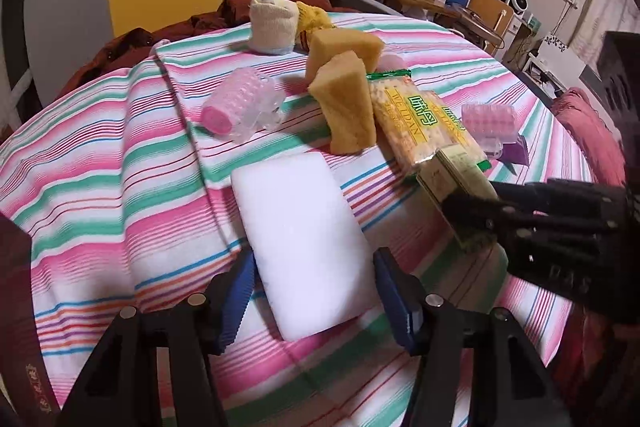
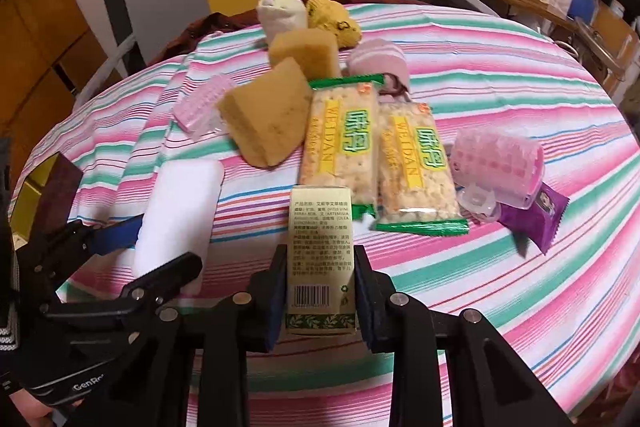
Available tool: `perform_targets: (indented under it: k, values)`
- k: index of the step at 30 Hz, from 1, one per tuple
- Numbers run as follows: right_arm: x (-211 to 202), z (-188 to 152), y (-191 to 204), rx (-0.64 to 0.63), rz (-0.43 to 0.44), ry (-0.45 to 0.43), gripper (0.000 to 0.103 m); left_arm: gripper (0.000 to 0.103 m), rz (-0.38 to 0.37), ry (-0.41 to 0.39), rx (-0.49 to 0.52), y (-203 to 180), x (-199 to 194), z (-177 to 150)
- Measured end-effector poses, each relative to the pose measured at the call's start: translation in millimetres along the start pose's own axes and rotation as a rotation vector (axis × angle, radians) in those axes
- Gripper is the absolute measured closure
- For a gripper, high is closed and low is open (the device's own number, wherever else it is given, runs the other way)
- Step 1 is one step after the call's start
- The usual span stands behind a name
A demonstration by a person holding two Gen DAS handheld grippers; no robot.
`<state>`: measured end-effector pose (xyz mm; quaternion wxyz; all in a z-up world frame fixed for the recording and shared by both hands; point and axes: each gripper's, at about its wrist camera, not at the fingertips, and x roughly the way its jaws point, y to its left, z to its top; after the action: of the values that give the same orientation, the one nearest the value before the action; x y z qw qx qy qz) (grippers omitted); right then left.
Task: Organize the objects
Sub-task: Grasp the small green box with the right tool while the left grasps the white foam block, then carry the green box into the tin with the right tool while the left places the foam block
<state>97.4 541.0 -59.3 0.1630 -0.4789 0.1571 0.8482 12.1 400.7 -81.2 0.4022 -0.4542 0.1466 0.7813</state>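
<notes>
A white foam block (image 1: 300, 239) lies on the striped cloth (image 1: 100, 187). My left gripper (image 1: 316, 287) straddles its near end, with the blue pads (image 1: 240, 291) against its two long sides. In the right wrist view the same block (image 2: 180, 203) sits at the left, with the left gripper (image 2: 166, 243) around it. My right gripper (image 2: 320, 291) is shut on a small cream-and-green carton (image 2: 320, 251) with a barcode, held just above the cloth. The left wrist view shows that carton (image 1: 448, 175) in the right gripper (image 1: 472, 199) at the right.
Two yellow sponges (image 1: 348, 107) stand behind the foam block, beside two cracker packets (image 2: 376, 155). Also on the cloth are a pink roller (image 1: 240, 107), a second pink roller (image 2: 500, 163) over a purple sachet (image 2: 536, 215), and rolled socks (image 1: 272, 23). Furniture stands beyond the table at right.
</notes>
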Motion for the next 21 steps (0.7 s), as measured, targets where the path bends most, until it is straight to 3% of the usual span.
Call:
perform_targets:
  k: [3, 7, 21]
  values:
    - [-0.5, -0.6, 6.8, -0.030, -0.003, -0.006, 0.073, 0.044, 0.006, -0.020, -0.009, 5.8, -7.5, -7.5]
    - [-2.5, 0.4, 12.9, -0.068, -0.070, -0.039, 0.073, 0.044, 0.005, -0.070, -0.050, 16.9, -25.7, -18.3]
    - [-13.1, 0.3, 22.6, -0.128, -0.113, -0.110, 0.073, 0.044, -0.004, -0.179, -0.063, 34.6, -87.5, -49.7]
